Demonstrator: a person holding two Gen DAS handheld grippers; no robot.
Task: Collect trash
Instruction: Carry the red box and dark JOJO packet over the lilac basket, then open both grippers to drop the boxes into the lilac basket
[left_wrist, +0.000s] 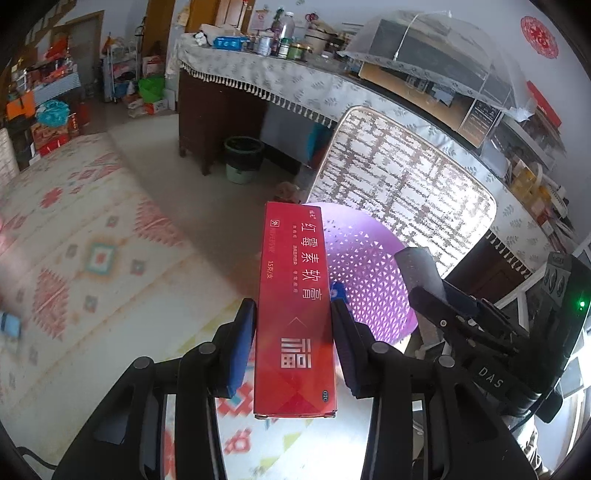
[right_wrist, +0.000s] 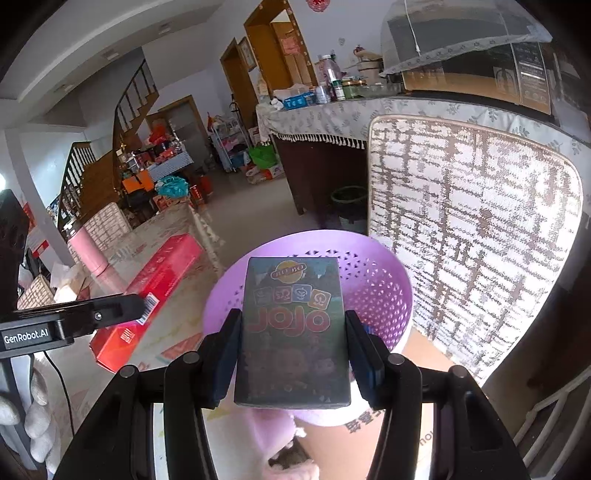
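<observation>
Red card fills the gap between the left gripper's (left_wrist: 293, 347) fingers: a long ointment box (left_wrist: 295, 314) is pinched by its narrow sides, the blue pads pressing on each long edge, so it sticks out well past the fingertips like a ruler. Held that way, its far end reaches toward the purple basket (left_wrist: 369, 280) that lies just beyond and to the right of the fingertips, probably so the box can slide off straight into it once the fingers part.

The right gripper (right_wrist: 293, 350) holds a dark card box (right_wrist: 293, 332) marked JOJO in the same fashion, clamped across its width with its printed face up. Directly ahead of and below those fingertips sits the same basket, its perforated wall (right_wrist: 384, 295) and rim open to the drop. No other trash is visible inside it.

Both pieces seem to be brought together over one container, which suggests the carrying step is near its end and release comes next. The long red box could catch on the rim if let go while still short of it.
</observation>
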